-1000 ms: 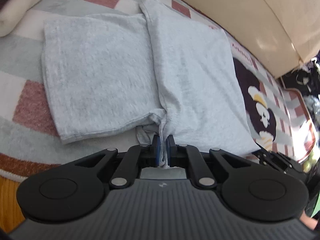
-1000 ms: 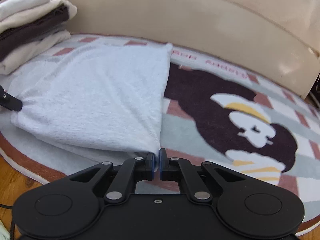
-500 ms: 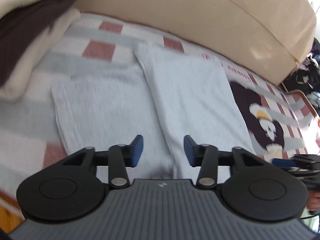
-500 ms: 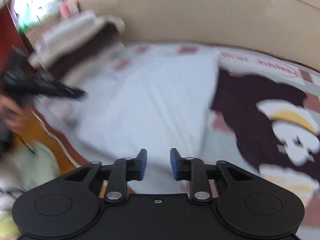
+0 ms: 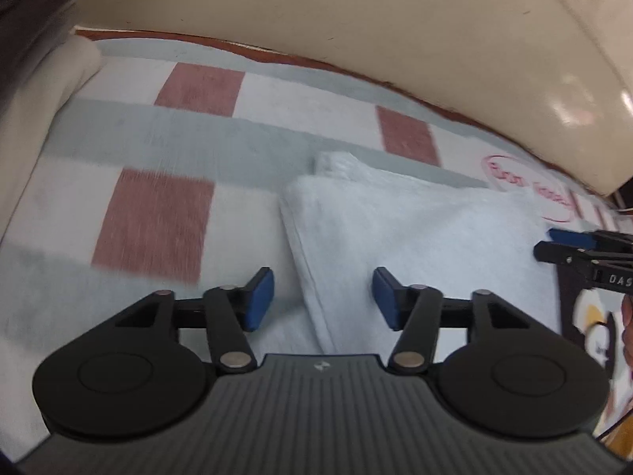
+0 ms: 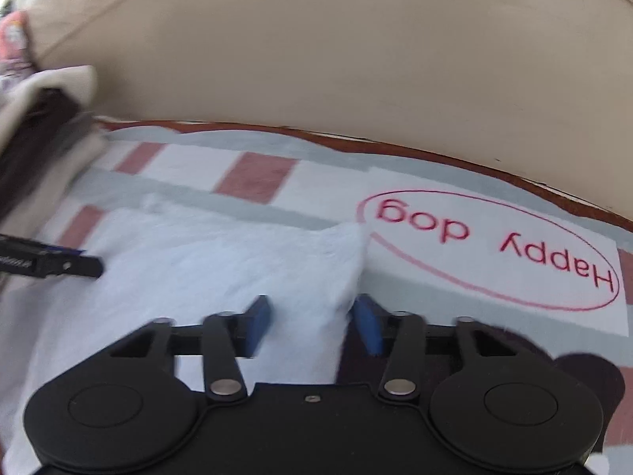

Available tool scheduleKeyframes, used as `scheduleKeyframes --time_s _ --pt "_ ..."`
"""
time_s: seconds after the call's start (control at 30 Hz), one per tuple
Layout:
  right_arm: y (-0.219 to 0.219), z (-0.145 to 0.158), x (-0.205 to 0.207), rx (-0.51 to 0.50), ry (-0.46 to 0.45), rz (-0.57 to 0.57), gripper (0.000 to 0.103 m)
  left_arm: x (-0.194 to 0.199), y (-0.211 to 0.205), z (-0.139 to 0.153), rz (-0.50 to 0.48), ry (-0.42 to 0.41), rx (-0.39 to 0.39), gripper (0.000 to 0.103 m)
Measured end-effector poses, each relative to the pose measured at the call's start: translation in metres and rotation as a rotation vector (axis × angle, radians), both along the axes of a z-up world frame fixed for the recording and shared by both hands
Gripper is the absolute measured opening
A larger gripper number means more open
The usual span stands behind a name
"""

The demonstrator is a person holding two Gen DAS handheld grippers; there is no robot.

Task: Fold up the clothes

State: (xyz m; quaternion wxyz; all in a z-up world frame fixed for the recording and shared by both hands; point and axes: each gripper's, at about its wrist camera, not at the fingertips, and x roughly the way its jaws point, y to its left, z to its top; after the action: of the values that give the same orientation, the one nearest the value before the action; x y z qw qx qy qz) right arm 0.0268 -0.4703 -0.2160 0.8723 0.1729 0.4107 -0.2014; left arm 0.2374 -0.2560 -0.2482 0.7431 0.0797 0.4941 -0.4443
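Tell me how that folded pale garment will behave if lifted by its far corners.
The folded garment is soft knit lying limp in layers, so it will probably sag and droop. The stacked layers may slide apart. It looks thin, so likely light. Both left gripper and right gripper are open over it.

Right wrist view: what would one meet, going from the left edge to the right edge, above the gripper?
Folded clothes stack → left gripper tip → light grey garment → red "Happy dog" oval on the rug.
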Motion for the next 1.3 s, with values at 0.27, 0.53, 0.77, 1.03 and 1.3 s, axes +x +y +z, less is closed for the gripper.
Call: scheduleKeyframes --time_s 0.27,0.53,0.77,1.03,1.3 --pt "-0.022 -0.01 -0.011 0.037 -0.213 0.001 0.003 -0.024 -0.014 0.016 -0.155 -0.219 -0.124 0.002" --pt "-0.02 -0.015 -0.024 -0.027 -0.176 -0.101 0.003 -0.003 -0.025 -0.003 -0.075 -0.218 -0.14 0.004" --pt "0.0 -0.007 -0.007 -0.219 0.008 -0.171 0.016 -0.028 0.002 0.03 -0.066 -0.33 -0.06 0.025" --pt "0.078 0.015 -0.065 -0.156 -0.065 -0.013 0.032 -0.105 0.055 0.037 -0.263 -0.097 -0.106 0.034" --pt "0.176 0.013 -0.082 0.005 -0.109 0.31 0.032 -0.102 0.095 0.01 -0.062 -0.146 0.121 0.034"
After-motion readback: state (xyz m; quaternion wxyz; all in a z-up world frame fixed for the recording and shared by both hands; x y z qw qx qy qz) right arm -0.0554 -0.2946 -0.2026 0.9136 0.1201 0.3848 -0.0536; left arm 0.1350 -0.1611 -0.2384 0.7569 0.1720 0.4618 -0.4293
